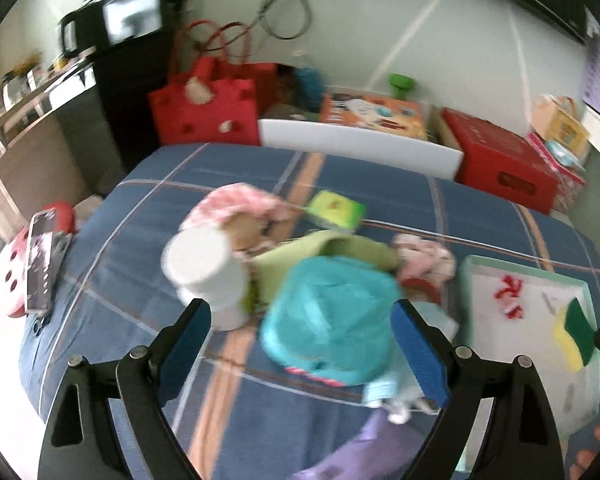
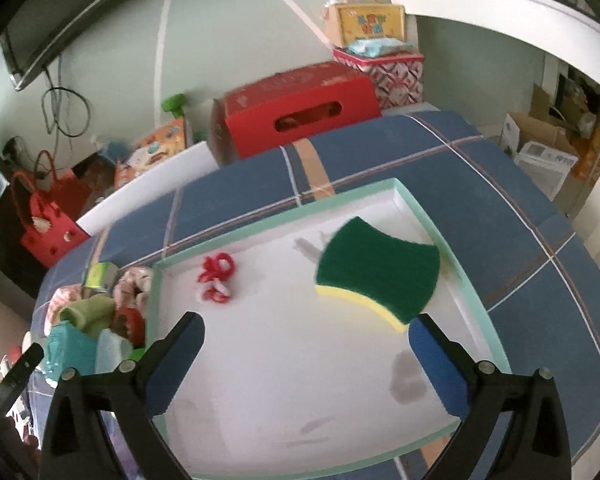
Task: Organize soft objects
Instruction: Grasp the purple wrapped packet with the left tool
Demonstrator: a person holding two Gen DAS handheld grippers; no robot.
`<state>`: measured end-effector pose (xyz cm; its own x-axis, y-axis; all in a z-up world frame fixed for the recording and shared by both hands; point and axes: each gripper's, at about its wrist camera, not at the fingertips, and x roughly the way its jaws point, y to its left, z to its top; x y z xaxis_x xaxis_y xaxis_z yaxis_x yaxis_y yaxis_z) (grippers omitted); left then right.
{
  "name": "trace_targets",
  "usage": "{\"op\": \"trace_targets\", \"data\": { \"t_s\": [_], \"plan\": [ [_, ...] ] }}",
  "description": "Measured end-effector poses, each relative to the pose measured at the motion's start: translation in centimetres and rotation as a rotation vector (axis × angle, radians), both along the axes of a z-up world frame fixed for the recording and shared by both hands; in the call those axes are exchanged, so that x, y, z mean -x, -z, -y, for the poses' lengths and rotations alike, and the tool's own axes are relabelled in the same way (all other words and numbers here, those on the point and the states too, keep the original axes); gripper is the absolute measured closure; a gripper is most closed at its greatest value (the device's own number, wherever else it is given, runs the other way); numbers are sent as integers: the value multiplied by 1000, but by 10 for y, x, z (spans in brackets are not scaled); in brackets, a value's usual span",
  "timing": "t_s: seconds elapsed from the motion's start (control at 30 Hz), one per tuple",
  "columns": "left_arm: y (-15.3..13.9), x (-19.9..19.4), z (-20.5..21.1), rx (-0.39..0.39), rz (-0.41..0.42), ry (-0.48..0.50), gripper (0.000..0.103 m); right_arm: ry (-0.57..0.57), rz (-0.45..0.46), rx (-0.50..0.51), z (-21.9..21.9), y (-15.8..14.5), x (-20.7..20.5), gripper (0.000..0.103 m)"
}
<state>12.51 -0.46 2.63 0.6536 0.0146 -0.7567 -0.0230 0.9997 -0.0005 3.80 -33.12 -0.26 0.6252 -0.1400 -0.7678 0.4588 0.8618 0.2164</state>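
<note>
Both views look down on a bed covered by a blue plaid bedspread (image 1: 148, 216). The left gripper (image 1: 300, 344) stands with its jaws wide apart above a heap of soft objects; nothing is pressed between its blue pads. Directly between the jaws in this view lies a teal cloth item (image 1: 328, 320), blurred, with a light green cloth (image 1: 320, 254) behind it, a white cylindrical object (image 1: 204, 268) to its left, and a pink-patterned soft toy (image 1: 236, 208) further back. A small green-yellow block (image 1: 334, 210) rests on the bedspread beyond the heap. Only this view shows a phone (image 1: 40, 264) at the left edge of the bed. The right gripper (image 2: 306, 356) also has its jaws fully spread and empty, hovering over a shallow white tray (image 2: 284, 212) with a mint-green rim. The right wrist view shows the tray's contents plainly: a green and yellow sponge (image 2: 376, 270) lies near the right finger, apparently just clear of its blue pad, and a small red and white fabric piece (image 2: 216, 278) lies toward the tray's left side. The left wrist view shows the tray only at its right margin. A red box (image 2: 300, 108) stands beyond the bed.
</note>
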Motion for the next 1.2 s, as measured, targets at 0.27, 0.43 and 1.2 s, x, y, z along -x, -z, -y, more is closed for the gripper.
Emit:
{"op": "trace_targets", "data": {
  "t_s": [0.27, 0.43, 1.2],
  "plan": [
    [4, 9, -30, 63, -9, -16, 11, -127, -13, -30, -42, 8, -12, 0],
    [16, 17, -30, 65, -63, 10, 11, -200, -83, -39, -73, 26, -15, 0],
    [66, 54, 6, 82, -270, 146, 12, -267, -193, -23, -111, 49, -2, 0]
  ]
}}
